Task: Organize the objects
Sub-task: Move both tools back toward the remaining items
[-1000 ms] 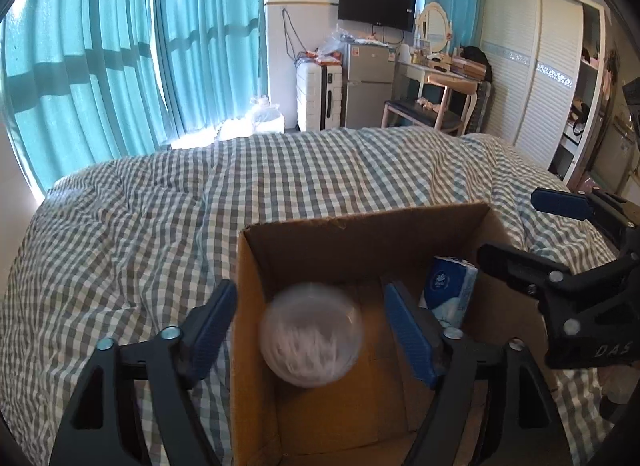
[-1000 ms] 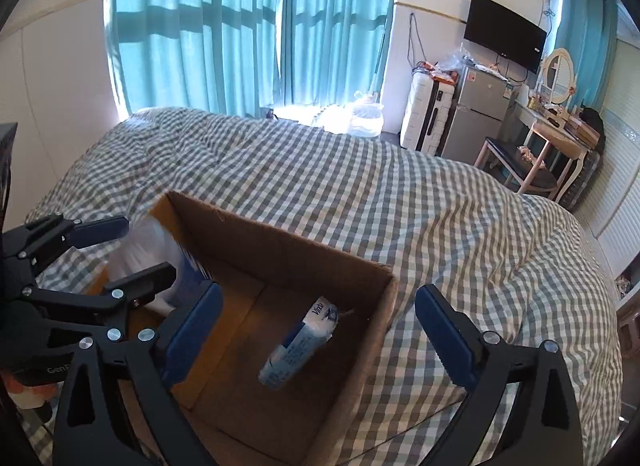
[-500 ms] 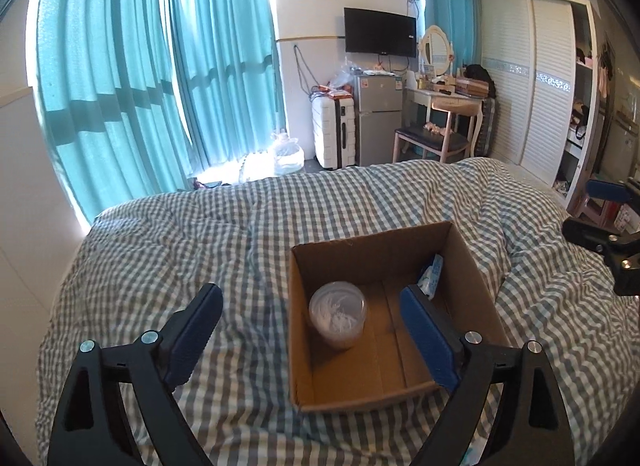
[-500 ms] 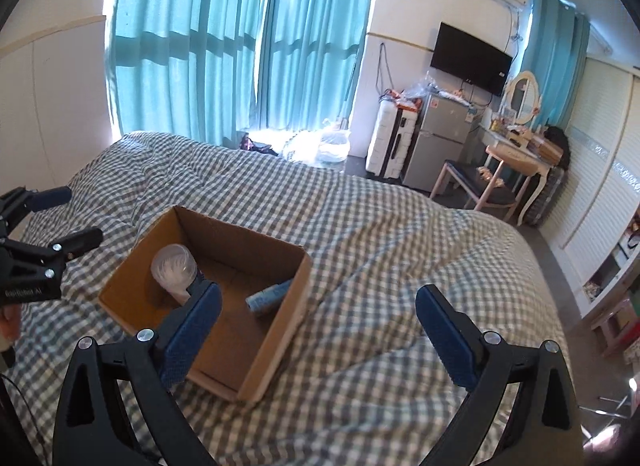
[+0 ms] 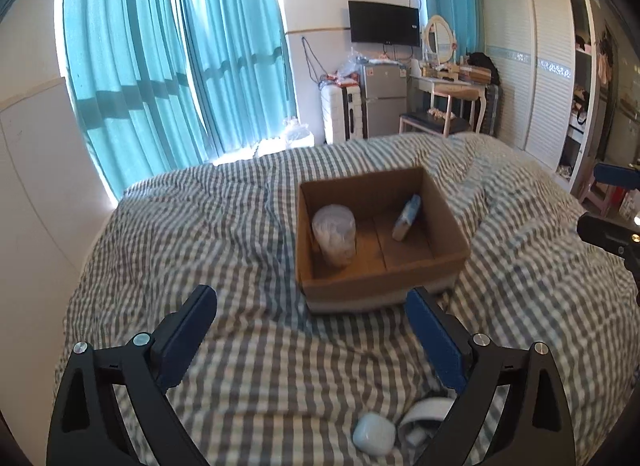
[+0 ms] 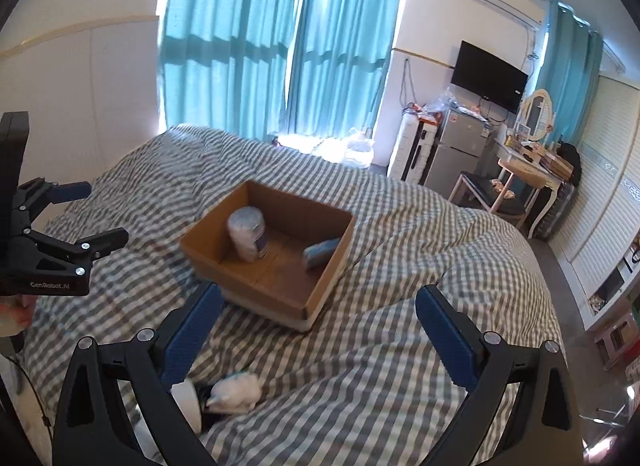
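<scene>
Bed covered by a grey-and-white checked quilt [image 5: 248, 234]: found beneath all listed items.

Open brown cardboard box [image 5: 384, 278]: was set on the quilt, ahead of both tools, with its top open.

Left tool with blue pads [image 5: 312, 330]: was held above the quilt short of the box; its jaws were opening, already wide, and nothing was seen between them.

Right tool with blue pads [image 6: 320, 330]: was held above the quilt near the box's corner, jaws spread wide, nothing between them.

Clear round plastic jar filled with white contents [image 5: 334, 236]: was stood upright inside the box, against its left wall.

Blue-and-white soft packet [image 5: 406, 217]: was leaned inside the box, near the right wall.

Small pale-blue rounded case [image 5: 374, 434]: was laid on the quilt outside the box, beside a rolled white band [image 5: 424, 412].
</scene>
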The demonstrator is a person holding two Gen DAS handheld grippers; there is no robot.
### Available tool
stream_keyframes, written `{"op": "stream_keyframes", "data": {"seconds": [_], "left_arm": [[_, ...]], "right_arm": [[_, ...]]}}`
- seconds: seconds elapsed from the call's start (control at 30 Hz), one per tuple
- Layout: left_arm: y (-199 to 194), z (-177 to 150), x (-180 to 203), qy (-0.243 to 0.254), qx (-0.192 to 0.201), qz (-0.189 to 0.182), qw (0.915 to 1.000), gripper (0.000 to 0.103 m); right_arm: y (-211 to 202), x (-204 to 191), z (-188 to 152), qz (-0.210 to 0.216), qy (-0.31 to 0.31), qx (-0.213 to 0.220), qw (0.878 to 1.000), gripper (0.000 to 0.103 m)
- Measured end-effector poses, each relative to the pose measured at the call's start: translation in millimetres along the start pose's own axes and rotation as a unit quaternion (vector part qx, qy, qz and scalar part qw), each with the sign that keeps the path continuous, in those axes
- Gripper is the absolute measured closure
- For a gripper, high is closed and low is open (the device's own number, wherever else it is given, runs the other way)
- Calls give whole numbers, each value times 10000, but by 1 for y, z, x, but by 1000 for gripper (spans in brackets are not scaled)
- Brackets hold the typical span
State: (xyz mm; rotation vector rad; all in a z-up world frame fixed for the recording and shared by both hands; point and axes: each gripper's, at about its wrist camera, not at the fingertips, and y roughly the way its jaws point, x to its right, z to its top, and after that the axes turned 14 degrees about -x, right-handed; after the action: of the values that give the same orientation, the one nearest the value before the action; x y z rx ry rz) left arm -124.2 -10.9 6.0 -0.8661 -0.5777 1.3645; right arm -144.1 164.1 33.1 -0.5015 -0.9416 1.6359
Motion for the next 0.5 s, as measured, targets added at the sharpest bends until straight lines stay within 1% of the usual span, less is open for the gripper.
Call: {"op": "stream_keyframes", "data": {"seconds": [0.07, 0.1, 0.23, 0.27, 0.33, 0.37, 0.4, 0.5], "left_arm": [[7, -21, 6, -99, -131, 138, 9998, 5], [10, -29, 8, -130, -175, 140, 9997, 5], [27, -58, 17, -325, -302, 32, 9990, 5], [33, -64, 18, -417, -370, -42, 9984, 5], [46, -72, 21, -475, -542, -184, 9972, 5], [51, -75, 22, -467, -615, -191, 9968, 5], [57, -78, 24, -449, -697, -149, 9964, 5], [73, -88, 26, -422, -890, -69, 9951, 5]], "right_arm": [[10, -13, -17, 0, -77, -159, 9998, 5], [16, -19, -24, 11, -82, -223, 9997, 5], [53, -41, -52, 67, 39, -522, 9986, 5], [66, -46, -58, 199, 74, -673, 9975, 5], [89, -51, -66, 427, 102, -952, 9945, 5], [98, -53, -68, 457, 101, -1059, 9933, 5], [111, -55, -71, 461, 93, -1209, 9915, 5], [130, -50, -74, 531, 162, -1472, 9875, 5]]}}
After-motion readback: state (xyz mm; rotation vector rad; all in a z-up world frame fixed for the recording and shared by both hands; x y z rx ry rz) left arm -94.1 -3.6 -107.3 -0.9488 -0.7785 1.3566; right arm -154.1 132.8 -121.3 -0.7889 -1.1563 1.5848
